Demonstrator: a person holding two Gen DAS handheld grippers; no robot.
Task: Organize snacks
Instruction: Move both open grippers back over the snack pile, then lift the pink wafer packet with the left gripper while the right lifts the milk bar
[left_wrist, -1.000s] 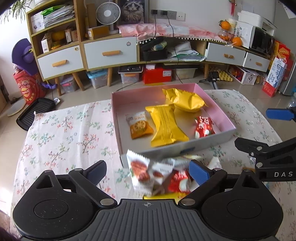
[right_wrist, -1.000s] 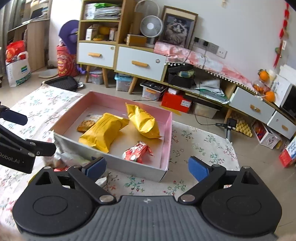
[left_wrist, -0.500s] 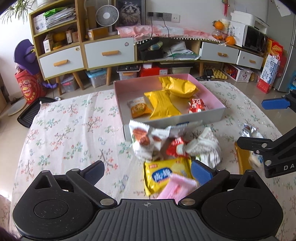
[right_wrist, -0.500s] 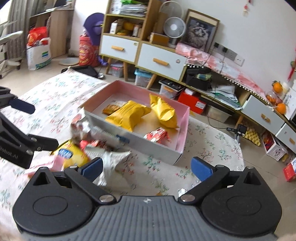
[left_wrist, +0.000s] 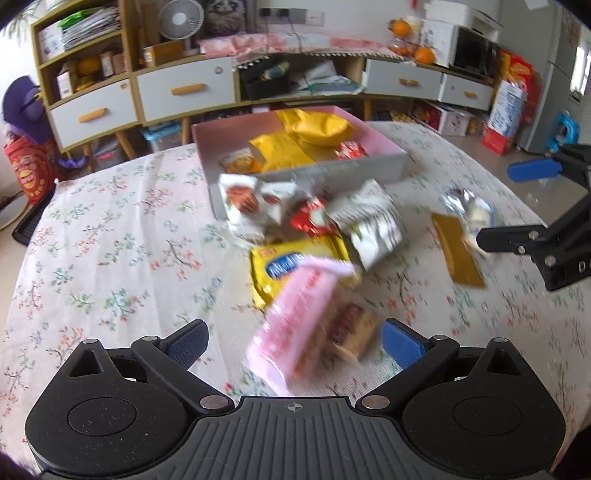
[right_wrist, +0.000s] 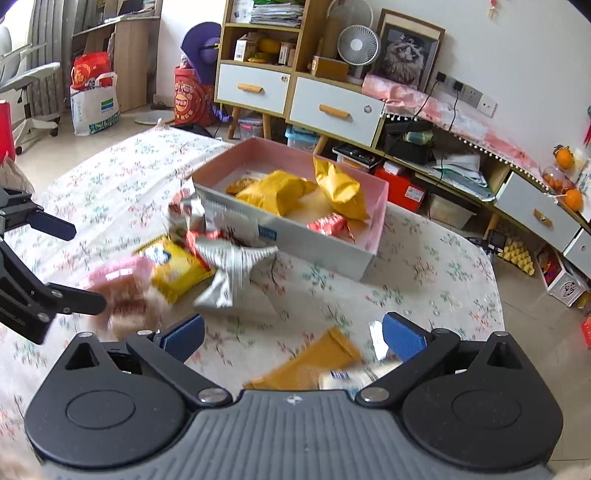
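Note:
A pink box (left_wrist: 369, 164) (right_wrist: 376, 221) on the floral tablecloth holds two yellow bags, a small orange packet and a red packet. In front of it lies a pile: a white cookie packet (left_wrist: 243, 203), a red packet (left_wrist: 312, 221), a silver-white packet (left_wrist: 376, 229) (right_wrist: 229, 269), a yellow packet (left_wrist: 291, 266) (right_wrist: 173, 269) and a blurred pink packet (left_wrist: 306, 321) (right_wrist: 122, 284). My left gripper (left_wrist: 293, 341) is open, with the pink packet between its fingers, untouched. My right gripper (right_wrist: 293, 334) is open above a gold packet (right_wrist: 314, 362) (left_wrist: 458, 251) and a silvery packet (left_wrist: 469, 210).
The table's far edge lies just behind the box. Beyond it stand cabinets with drawers (left_wrist: 184, 92), a fan (right_wrist: 358, 42) and floor clutter. Bare tablecloth (left_wrist: 110, 240) stretches left of the pile. The right gripper's arm (left_wrist: 546, 243) shows in the left view.
Both grippers have pulled back from the box toward the near edge of the table. More of the snack pile has come into view. Both have stayed open.

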